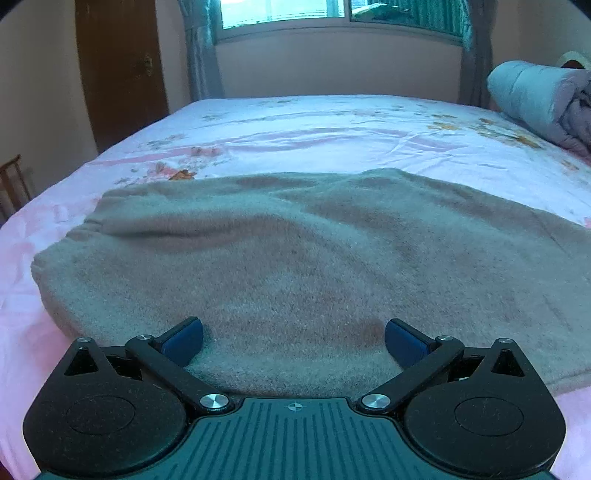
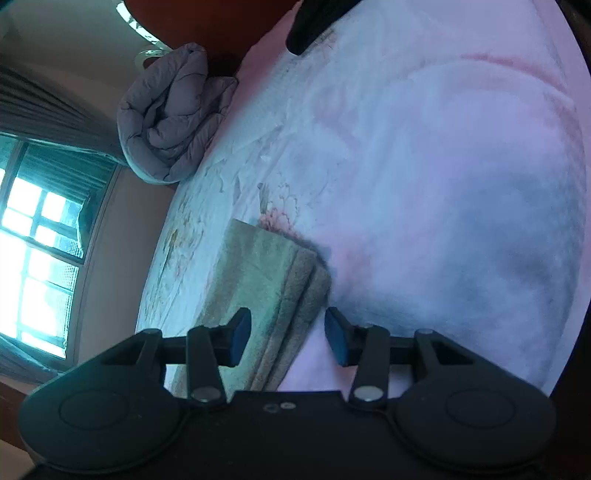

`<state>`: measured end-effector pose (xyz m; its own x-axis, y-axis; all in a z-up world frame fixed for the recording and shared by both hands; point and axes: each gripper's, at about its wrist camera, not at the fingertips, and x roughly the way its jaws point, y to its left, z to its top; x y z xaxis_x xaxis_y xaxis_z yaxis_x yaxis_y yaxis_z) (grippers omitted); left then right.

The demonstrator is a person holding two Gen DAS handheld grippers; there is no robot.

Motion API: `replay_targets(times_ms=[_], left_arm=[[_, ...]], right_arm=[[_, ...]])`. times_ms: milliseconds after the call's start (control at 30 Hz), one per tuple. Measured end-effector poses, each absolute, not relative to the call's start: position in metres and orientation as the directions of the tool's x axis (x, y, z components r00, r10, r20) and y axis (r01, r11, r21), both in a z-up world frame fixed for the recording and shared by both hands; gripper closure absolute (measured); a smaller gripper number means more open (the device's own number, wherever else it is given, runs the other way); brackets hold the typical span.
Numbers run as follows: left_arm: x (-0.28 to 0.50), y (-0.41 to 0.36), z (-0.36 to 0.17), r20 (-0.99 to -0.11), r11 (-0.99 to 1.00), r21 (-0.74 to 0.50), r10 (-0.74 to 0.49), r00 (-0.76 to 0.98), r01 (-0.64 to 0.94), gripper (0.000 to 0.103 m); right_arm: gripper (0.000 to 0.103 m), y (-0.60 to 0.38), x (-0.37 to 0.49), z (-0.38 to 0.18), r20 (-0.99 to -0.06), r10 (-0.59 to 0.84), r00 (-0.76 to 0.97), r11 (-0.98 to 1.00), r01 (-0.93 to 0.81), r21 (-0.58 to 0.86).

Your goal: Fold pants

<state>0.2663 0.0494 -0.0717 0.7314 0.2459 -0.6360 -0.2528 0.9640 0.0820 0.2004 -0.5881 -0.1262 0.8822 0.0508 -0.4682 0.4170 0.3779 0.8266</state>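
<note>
Beige fleece pants (image 1: pixel 295 251) lie flat across the near part of a bed with a pink floral sheet (image 1: pixel 332 133). My left gripper (image 1: pixel 293 339) hovers low over their near edge, its blue pads spread wide and nothing between them. The right wrist view is tilted; there the pants (image 2: pixel 266 273) show a stacked, layered edge. My right gripper (image 2: pixel 288 338) stands partly open astride that edge, with cloth between the pads but a gap at each pad, so nothing is gripped.
A rolled grey duvet (image 1: pixel 535 99) (image 2: pixel 170 114) sits at the bed's far right corner. A window with curtains (image 1: pixel 332 14) is behind the bed, a brown door (image 1: pixel 122 70) at left, a wooden chair (image 1: pixel 13 184) by the bed's left side.
</note>
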Motion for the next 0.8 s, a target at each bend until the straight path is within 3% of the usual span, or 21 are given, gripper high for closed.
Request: replay_targets(times_ms=[67, 167, 233, 267, 533, 800], left_arm=[[0.267, 0.047, -0.063, -0.635, 0.954, 0.070, 0.268, 0.724, -0.293, 0.000], [0.259, 0.027, -0.050, -0.563, 0.946, 0.047, 0.291, 0.774, -0.321, 0.000], [0.268, 0.011, -0.059, -0.615, 0.947, 0.075, 0.291, 0.733, -0.313, 0.000], [0.274, 0.008, -0.069, -0.660, 0.946, 0.071, 0.282, 0.697, -0.316, 0.000], [0.264, -0.010, -0.059, -0.598, 0.940, 0.057, 0.303, 0.742, -0.337, 0.000], [0.270, -0.150, -0.047, -0.632, 0.998, -0.041, 0.008, 0.775, -0.044, 0.000]], right_arm=[[0.073, -0.584, 0.204, -0.120, -0.474, 0.067, 0.878, 0.410, 0.409, 0.815], [0.076, -0.580, 0.204, -0.118, -0.472, 0.082, 0.878, 0.456, 0.389, 0.801], [0.081, -0.581, 0.203, -0.124, -0.477, 0.076, 0.876, 0.447, 0.397, 0.801], [0.082, -0.582, 0.202, -0.127, -0.474, 0.079, 0.877, 0.436, 0.397, 0.808], [0.080, -0.589, 0.198, -0.130, -0.439, 0.111, 0.892, 0.411, 0.361, 0.837], [0.078, -0.585, 0.190, -0.133, -0.393, 0.070, 0.917, 0.416, 0.332, 0.847]])
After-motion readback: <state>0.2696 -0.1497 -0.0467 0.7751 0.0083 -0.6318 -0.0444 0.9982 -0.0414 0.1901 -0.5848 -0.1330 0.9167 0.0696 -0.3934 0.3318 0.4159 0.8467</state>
